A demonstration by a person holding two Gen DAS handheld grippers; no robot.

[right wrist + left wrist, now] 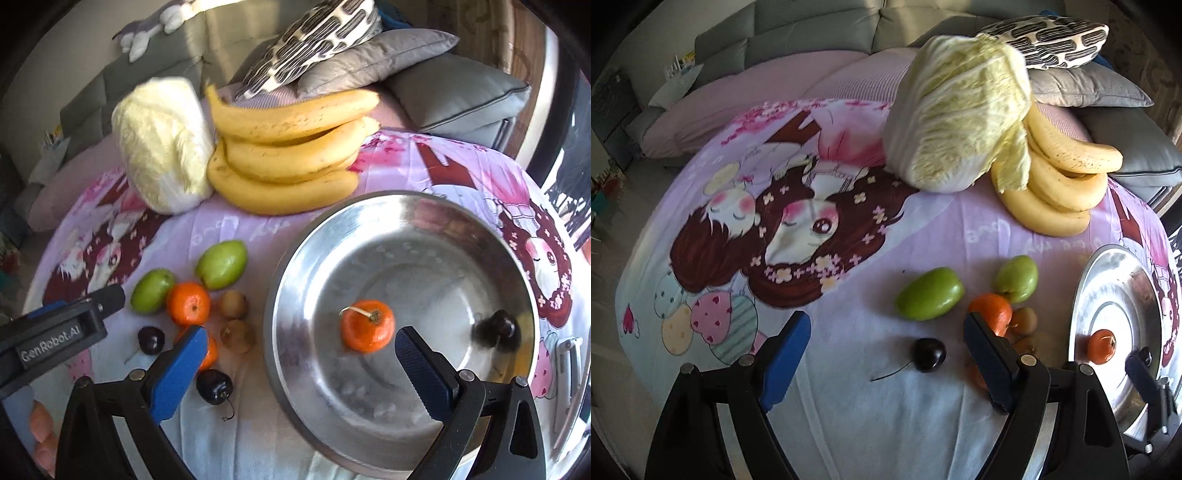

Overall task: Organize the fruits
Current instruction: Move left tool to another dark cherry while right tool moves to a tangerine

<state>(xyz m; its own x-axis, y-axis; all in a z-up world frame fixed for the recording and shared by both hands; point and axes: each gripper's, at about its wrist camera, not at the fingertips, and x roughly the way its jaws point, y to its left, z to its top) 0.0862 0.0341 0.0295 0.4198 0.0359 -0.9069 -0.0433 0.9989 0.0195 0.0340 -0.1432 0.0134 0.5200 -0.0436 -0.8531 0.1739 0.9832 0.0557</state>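
My left gripper (886, 365) hangs open over the cartoon-print cloth. A dark cherry (929, 354) lies between its fingers, touched by neither pad. Beyond it are two green fruits (929, 299) (1015, 278), a tangerine (991, 312) and small brown fruits (1025, 319). My right gripper (301, 373) is open and empty above the left rim of the steel bowl (406, 206). The bowl holds a tangerine (366, 325) and a blurred dark cherry (496, 328). On the cloth to its left lie two more cherries (151, 340) (214, 386).
A bunch of bananas (288, 155) and a napa cabbage (162, 144) lie at the far side of the cloth. Behind them are cushions (376, 62) and a grey sofa. A second loose tangerine (210, 354) is partly hidden by my right gripper's blue finger. A person's fingers (40, 424) show at lower left.
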